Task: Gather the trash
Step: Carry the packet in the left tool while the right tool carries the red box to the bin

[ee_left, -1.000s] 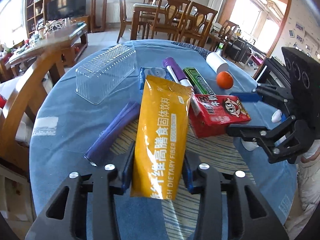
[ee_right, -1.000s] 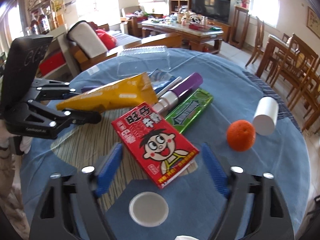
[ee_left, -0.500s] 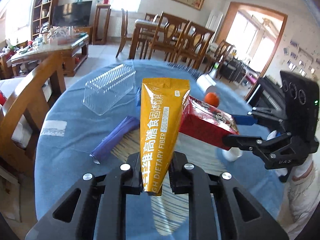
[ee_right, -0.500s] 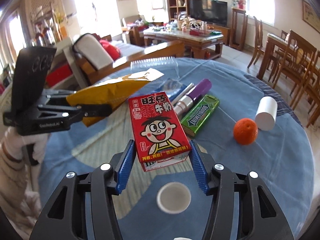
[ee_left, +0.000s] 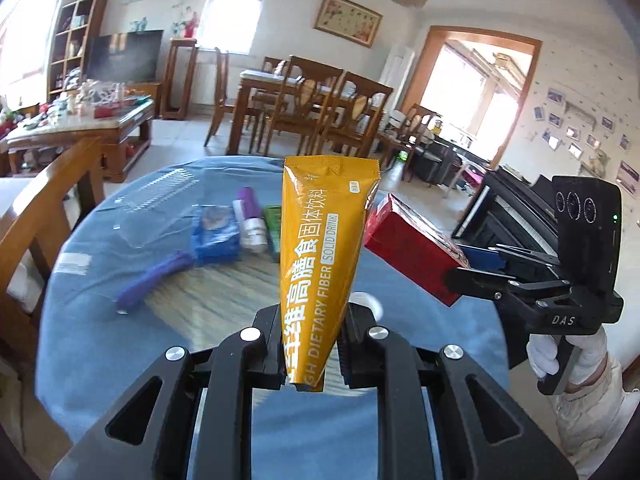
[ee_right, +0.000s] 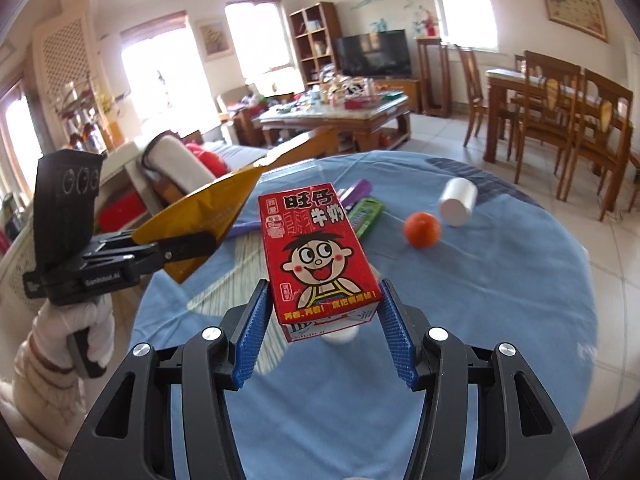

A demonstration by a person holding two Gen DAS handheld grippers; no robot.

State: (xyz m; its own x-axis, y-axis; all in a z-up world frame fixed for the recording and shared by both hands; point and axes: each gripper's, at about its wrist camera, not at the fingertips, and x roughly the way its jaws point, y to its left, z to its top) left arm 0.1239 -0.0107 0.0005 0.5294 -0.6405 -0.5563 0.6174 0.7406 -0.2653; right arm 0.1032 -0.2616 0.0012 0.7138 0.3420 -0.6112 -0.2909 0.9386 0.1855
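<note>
a tall yellow foil drink-powder pouch (ee_left: 320, 256) stands pinched at its lower end in the left gripper (ee_left: 313, 354), jaws nearly together, lifted above the round blue-clothed table (ee_left: 120, 344). just right of the pouch, a red cartoon-face milk carton (ee_right: 318, 256) sits clamped between the blue pads (ee_right: 251, 340) of the right gripper (ee_right: 325, 334), also raised above the table. an orange fruit (ee_right: 422, 230) and a white cylinder (ee_right: 457, 201) lie on the table beyond the carton.

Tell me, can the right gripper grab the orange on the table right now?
Probably not yet. The right gripper is already shut on the red milk carton, held up off the table, so its fingers are full. The orange sits in the open, nothing around it.
</note>
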